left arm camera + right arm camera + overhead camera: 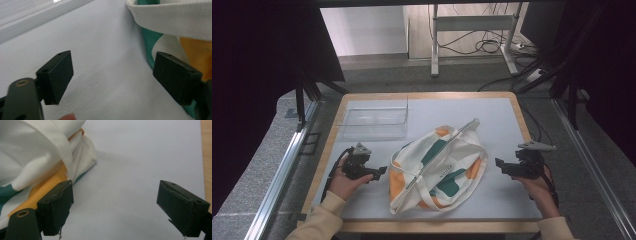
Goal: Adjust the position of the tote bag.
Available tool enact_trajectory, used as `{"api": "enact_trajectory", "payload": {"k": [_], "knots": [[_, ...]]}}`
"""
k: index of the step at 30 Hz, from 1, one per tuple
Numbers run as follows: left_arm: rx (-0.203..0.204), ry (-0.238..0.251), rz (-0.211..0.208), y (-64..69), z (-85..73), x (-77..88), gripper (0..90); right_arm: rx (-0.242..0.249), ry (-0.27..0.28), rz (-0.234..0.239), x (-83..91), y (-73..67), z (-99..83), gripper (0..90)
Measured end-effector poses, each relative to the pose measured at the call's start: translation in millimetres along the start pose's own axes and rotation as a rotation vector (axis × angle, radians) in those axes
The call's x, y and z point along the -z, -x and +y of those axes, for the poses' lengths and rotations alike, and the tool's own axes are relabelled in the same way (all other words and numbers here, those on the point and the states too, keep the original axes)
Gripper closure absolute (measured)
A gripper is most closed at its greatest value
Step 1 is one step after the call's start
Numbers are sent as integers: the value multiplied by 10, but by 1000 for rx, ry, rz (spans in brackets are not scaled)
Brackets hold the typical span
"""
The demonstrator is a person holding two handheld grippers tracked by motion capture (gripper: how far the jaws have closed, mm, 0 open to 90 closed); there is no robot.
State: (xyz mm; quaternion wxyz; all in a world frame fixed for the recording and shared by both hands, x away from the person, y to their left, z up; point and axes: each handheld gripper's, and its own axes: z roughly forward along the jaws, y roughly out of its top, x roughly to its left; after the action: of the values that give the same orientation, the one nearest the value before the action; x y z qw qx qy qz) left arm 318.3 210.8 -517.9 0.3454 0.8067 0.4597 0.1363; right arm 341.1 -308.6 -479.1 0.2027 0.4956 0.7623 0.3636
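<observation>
No text can be read anywhere. The bag [439,167], lying between the two pairs of jaws, carries a small dark print, too small to make out.

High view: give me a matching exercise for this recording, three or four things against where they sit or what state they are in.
Things:
1. tote bag
2. clear box
3. left gripper
4. right gripper

Places or states:
A. far left part of the table, see-through
B. middle of the table, lying slumped, white with orange and green patches
C. at the bag's right side, jaws open with nothing between them
D. at the bag's left side, jaws open with nothing between them

Pairs: 1-B, 2-A, 3-D, 4-C
</observation>
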Motion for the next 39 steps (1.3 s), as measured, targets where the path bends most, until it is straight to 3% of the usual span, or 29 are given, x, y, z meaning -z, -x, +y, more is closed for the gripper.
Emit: {"api": "enact_trajectory", "payload": {"k": [1, 11, 25, 39], "knots": [[4, 0, -14, -15, -2, -7, 203, 20, -8, 22, 8, 24, -19, 190], [9, 17, -45, 4, 23, 105, 221, 26, -16, 90, 11, 28, -29, 201], [-15, 7, -71, 51, 48, 128, 216, 25, -36, 85, -7, 11, -40, 226], [-38, 39, -90, 153, 179, 346, 232, 38, -36, 62, -4, 7, -44, 230]]}}
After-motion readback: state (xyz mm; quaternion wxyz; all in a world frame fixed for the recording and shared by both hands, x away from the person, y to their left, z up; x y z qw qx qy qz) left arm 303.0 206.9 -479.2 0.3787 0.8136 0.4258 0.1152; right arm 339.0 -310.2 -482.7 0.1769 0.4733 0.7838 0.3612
